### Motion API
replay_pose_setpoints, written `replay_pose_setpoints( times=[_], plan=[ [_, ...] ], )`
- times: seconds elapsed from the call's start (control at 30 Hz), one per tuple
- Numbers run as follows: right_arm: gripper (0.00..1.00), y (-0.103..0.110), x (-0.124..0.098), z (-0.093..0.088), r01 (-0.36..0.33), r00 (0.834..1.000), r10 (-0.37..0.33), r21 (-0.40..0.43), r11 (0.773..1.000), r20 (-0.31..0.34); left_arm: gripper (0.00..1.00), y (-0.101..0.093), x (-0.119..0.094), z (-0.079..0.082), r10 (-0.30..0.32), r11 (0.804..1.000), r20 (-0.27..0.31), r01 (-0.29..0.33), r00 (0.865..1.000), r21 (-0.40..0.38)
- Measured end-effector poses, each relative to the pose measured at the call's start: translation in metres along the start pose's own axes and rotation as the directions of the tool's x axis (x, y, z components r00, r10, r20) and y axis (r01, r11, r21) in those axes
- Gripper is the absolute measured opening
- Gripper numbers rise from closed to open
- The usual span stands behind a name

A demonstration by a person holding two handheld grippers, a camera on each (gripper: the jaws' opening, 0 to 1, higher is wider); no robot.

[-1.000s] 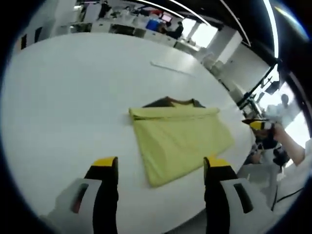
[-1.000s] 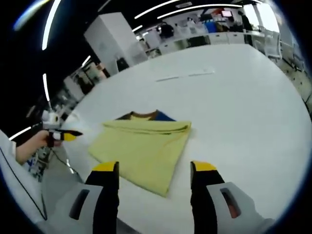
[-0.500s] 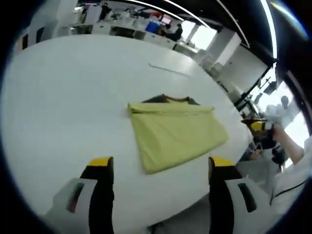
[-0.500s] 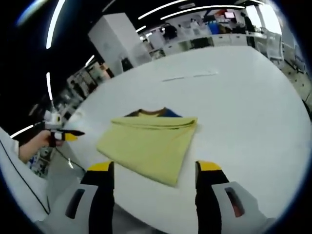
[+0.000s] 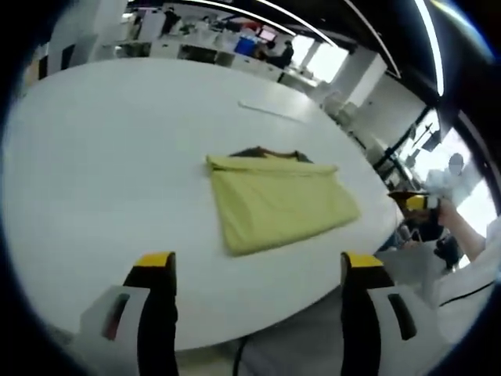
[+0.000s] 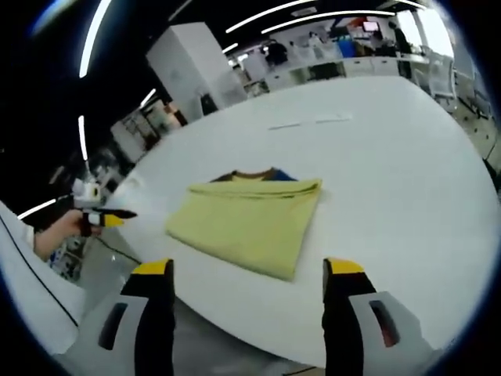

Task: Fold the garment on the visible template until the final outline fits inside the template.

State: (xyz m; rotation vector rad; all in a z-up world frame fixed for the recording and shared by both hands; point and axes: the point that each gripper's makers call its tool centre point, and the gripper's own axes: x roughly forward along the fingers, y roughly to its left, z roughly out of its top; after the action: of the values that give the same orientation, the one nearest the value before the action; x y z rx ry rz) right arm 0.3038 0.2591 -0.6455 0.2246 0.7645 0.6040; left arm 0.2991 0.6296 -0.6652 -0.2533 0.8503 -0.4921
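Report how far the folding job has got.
Done: the yellow garment lies folded into a compact block on the white table, its collar showing at the far edge. In hand: nothing; the left gripper and the right gripper are open, off the cloth. Left: checking the fit, as no template outline is discernible.

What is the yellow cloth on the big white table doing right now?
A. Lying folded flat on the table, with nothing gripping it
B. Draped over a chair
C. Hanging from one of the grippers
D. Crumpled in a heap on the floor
A. The yellow garment lies folded flat on the white table, while the left gripper and right gripper are open and apart from it.
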Motion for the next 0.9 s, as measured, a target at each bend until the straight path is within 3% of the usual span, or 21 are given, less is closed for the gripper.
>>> replay_pose_setpoints(
  times=[0.33, 0.9],
  plan=[
    [0.85, 0.006, -0.016, -0.016, 0.011, 1.0, -0.011, 0.002, 1.0, -0.006, 0.9, -0.006, -0.015, -0.019, -0.005, 1.0, -0.009, 0.005, 1.0, -0.018],
    [0.99, 0.029, -0.042, -0.023, 0.003, 0.999, -0.003, -0.019, 1.0, 0.036, 0.99, -0.024, -0.043, -0.037, -0.026, 1.0, -0.008, 0.026, 1.0, -0.01]
  ],
)
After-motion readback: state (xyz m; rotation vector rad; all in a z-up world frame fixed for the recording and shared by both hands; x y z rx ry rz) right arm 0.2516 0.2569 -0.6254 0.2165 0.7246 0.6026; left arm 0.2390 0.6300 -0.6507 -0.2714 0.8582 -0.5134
